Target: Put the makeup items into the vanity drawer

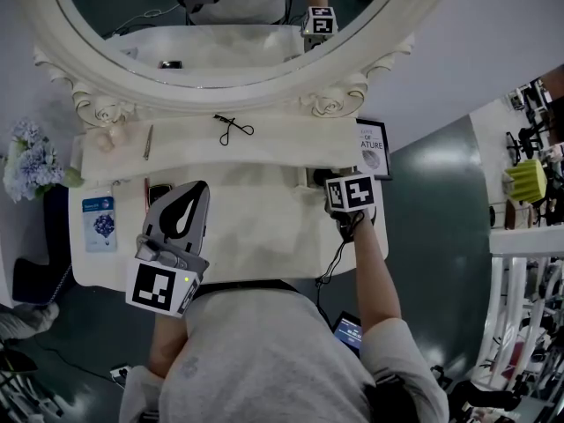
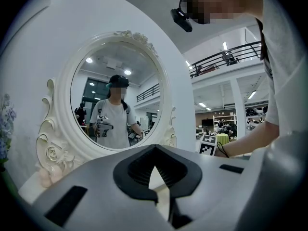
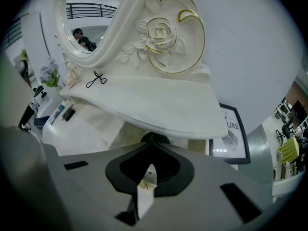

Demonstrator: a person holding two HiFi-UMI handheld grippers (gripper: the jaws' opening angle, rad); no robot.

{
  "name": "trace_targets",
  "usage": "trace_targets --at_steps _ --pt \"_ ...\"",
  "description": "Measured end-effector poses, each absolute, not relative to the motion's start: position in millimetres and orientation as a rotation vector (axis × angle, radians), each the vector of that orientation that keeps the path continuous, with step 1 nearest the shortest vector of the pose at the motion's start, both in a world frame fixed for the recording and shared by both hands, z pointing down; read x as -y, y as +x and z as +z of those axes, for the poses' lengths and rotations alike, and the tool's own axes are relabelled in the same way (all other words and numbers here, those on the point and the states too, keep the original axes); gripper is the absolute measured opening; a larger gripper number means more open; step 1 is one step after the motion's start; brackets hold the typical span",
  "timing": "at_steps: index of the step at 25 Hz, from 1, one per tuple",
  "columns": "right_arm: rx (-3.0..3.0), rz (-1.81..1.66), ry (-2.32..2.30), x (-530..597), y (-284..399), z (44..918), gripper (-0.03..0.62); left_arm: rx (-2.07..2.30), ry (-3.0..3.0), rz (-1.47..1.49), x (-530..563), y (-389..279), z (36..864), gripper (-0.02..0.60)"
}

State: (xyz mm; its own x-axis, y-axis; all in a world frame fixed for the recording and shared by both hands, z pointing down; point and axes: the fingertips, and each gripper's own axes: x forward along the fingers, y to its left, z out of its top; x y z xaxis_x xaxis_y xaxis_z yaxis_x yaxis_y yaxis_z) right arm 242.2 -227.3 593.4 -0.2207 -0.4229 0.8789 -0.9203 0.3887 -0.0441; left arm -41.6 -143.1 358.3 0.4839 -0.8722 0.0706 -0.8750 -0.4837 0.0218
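- the right gripper points steeply down at the right end of the white carved vanity table. its jaws are pressed together and nothing shows between the pads.
- a dark round knob sits straight ahead of those jaws, just past their tips. it is on the cream drawer front, tucked under the overhanging upper shelf. i cannot tell whether the tips touch the knob.
- judged from this, the drawer is not yet pulled out. the closed jaws would have to part and take the knob before anything can go in.
- the right gripper is much the nearer to the drawer. the left gripper hangs over the lower left of the tabletop, well apart from the knob, with its jaws also together and empty.
- the makeup items lie out on the vanity, to the upper left of the right gripper's jaws in its own view:
  - a black wire eyelash curler lies on the shelf under the mirror, at upper middle of the head view, with its long axis across the frame.
  - a thin tan stick lies on the shelf at the left, running up and down the frame.
  - a blue and white flat packet lies at the far left edge of the tabletop, nearer the left gripper.
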Motion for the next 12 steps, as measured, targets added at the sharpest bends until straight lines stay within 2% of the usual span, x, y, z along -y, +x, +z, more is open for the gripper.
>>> trace_targets --at_steps 12 --pt "1.831 0.740 1.233 227.1 241.3 591.1 0.025 1.578 2.658 0.063 141.7 -44.7 356.6 0.009"
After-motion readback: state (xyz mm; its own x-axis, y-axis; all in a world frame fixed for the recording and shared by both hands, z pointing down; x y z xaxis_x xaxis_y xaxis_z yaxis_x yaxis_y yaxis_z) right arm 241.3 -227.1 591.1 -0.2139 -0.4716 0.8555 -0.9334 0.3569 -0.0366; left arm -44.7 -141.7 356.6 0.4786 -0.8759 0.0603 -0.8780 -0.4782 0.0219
